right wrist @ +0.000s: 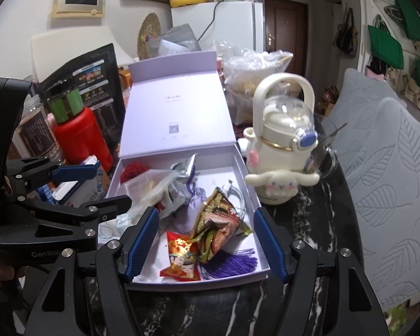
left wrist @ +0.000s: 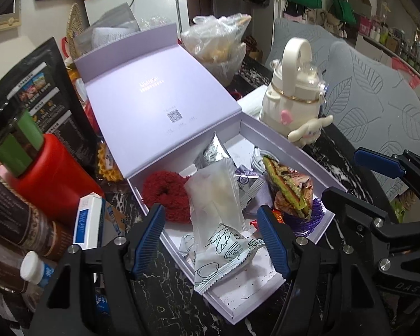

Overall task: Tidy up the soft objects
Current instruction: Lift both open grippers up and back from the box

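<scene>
**Both grippers released over open box**

Dark marbled worktop (right wrist: 308,210) carries a lilac box (left wrist: 308,165), lid up. Inside, big to small: clear snack pouch (left wrist: 212,193) lying mid-box, red scrunchie (left wrist: 165,196) at left w/ pouch edge on it, green-brown snack pack (right wrist: 218,224) at right, purple tassel (right wrist: 232,263) under it. Cream bottle (right wrist: 282,128) stands just beside box. Left gripper (left wrist: 212,238) & right gripper (right wrist: 205,240): fingers apart, nothing gripped, both above box's near end.

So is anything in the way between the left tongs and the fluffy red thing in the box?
Yes. A clear snack packet leans over the red scrunchie's right edge, just ahead of the open left tongs.
</scene>
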The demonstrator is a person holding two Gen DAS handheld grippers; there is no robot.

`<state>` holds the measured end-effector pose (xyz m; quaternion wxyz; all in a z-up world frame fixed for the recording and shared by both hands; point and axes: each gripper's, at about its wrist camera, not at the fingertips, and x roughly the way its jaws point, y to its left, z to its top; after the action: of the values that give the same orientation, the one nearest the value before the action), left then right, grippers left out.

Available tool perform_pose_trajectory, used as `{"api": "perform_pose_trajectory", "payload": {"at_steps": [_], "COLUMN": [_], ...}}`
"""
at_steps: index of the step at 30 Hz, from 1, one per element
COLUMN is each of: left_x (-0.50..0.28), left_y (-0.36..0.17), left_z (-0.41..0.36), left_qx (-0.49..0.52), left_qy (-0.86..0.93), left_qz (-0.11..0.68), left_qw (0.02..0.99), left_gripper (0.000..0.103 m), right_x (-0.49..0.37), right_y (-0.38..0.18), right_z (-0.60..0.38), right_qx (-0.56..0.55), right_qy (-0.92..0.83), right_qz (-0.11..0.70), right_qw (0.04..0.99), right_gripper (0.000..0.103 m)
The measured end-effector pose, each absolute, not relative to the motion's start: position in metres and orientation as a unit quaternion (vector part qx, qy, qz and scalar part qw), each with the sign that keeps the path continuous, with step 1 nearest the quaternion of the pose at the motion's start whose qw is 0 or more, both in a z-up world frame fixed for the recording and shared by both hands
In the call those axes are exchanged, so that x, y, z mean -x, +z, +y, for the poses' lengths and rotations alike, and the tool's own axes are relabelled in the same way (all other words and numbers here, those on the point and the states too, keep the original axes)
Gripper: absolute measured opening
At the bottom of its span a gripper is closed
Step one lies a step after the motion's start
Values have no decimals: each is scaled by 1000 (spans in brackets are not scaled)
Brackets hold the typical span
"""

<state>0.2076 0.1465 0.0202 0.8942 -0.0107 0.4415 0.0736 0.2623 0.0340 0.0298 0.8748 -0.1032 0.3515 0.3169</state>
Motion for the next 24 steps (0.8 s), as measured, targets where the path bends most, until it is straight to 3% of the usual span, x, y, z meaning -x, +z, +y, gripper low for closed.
{"api": "perform_pose_trajectory", "payload": {"at_steps": [13,17,24], "left_x": [-172,-158,-137], "left_y": [70,88,107], "left_z": [143,144,143], "left_qx": [11,13,15], "left_qy": [79,85,86], "left_qz": [384,359,330], "left_qw": [920,929,940], "left_gripper": [68,77,78], "right_x": [-233,-224,-205], "right_y": [78,91,110], "right_z": [28,23,16], "right_qx": [110,106,108], "right_qy": [318,317,314], "right_qz": [295,281,254], "right_qw": [894,900,909], "right_gripper": [72,74,78]}}
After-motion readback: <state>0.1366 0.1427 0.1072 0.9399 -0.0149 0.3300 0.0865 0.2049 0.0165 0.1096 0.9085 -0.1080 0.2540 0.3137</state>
